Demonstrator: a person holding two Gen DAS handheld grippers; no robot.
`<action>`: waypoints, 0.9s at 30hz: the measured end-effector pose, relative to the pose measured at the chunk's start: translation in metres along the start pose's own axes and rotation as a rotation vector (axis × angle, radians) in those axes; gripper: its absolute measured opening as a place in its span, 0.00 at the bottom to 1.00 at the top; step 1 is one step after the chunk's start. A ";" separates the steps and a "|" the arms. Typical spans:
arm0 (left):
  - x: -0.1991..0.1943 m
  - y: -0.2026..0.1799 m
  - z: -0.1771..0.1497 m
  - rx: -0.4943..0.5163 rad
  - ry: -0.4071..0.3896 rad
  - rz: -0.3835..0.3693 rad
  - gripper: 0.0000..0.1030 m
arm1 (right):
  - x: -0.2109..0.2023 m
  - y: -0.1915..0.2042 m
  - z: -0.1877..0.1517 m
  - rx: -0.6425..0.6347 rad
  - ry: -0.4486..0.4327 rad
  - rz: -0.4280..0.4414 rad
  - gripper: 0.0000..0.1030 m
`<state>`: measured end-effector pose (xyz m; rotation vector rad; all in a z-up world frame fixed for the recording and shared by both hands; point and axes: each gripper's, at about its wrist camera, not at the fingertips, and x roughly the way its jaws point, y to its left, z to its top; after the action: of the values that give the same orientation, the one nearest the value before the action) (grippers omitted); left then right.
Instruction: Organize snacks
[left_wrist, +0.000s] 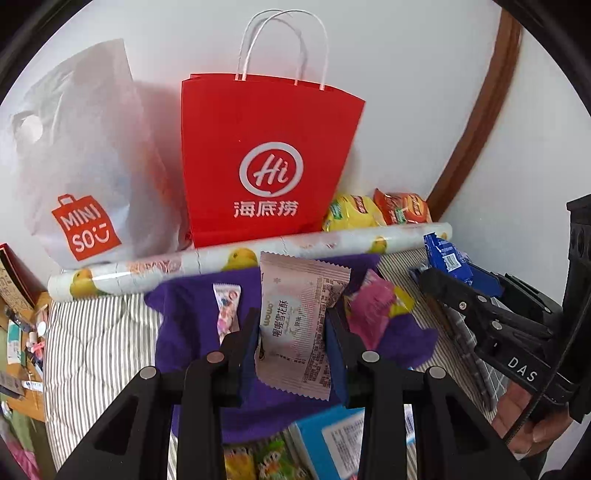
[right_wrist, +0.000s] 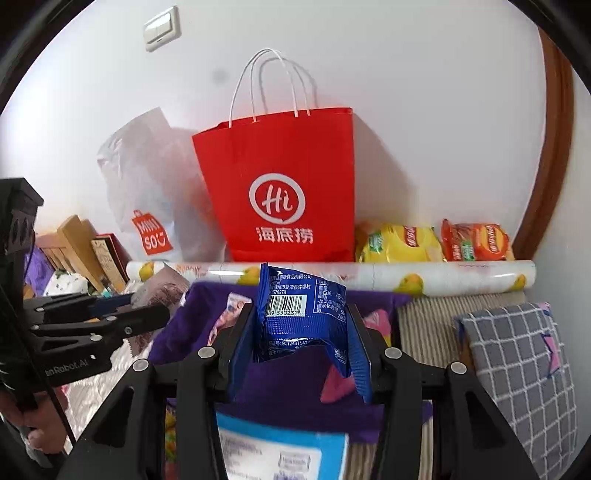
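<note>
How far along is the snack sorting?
Done: nothing visibly sorted; I can't see into the red bag. In hand: left gripper holds a pink packet, right gripper a blue packet. Left: wrappers on the purple cloth, two chip bags.

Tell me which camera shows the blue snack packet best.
The right wrist view: the blue packet sits centred in the right tongs, barcode facing the lens. In the left wrist view it shows only small, near the right edge.
</note>
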<state>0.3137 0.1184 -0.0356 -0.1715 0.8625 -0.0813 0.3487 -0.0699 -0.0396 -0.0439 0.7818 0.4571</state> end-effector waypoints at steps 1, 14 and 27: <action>0.003 0.002 0.003 -0.002 -0.002 0.003 0.31 | 0.003 -0.001 0.003 0.005 -0.005 0.002 0.45; 0.059 0.027 0.005 -0.042 0.077 0.003 0.31 | 0.065 0.001 0.006 -0.005 0.025 -0.003 0.45; 0.084 0.045 -0.001 -0.082 0.123 0.017 0.31 | 0.090 -0.015 -0.016 0.042 0.076 0.005 0.46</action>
<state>0.3675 0.1505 -0.1072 -0.2375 0.9907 -0.0405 0.3993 -0.0524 -0.1146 -0.0205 0.8659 0.4455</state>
